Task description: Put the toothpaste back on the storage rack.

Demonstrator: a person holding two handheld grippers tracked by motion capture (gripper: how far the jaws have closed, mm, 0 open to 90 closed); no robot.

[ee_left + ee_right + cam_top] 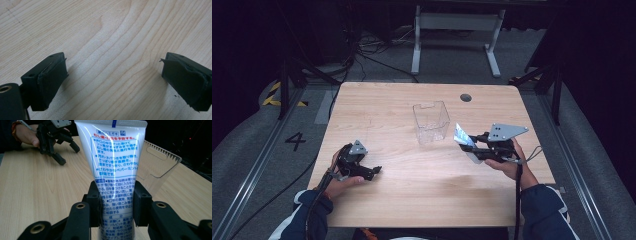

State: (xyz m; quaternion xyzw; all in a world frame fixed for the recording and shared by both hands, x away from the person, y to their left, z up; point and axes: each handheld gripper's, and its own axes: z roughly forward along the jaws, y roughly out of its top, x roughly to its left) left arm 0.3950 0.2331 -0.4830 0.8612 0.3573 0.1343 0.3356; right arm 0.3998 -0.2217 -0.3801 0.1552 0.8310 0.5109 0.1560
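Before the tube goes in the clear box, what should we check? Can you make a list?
1. Right gripper squeezes the tube from both sides: ok.
2. Tube is lifted off the table: ok.
3. Clear box stands upright with its top open: ok.
4. Nothing sits between tube and box: ok.
5. Left gripper is open, holds nothing and is well away from the box: ok.
6. Whether the tube's cap is on: cannot tell.
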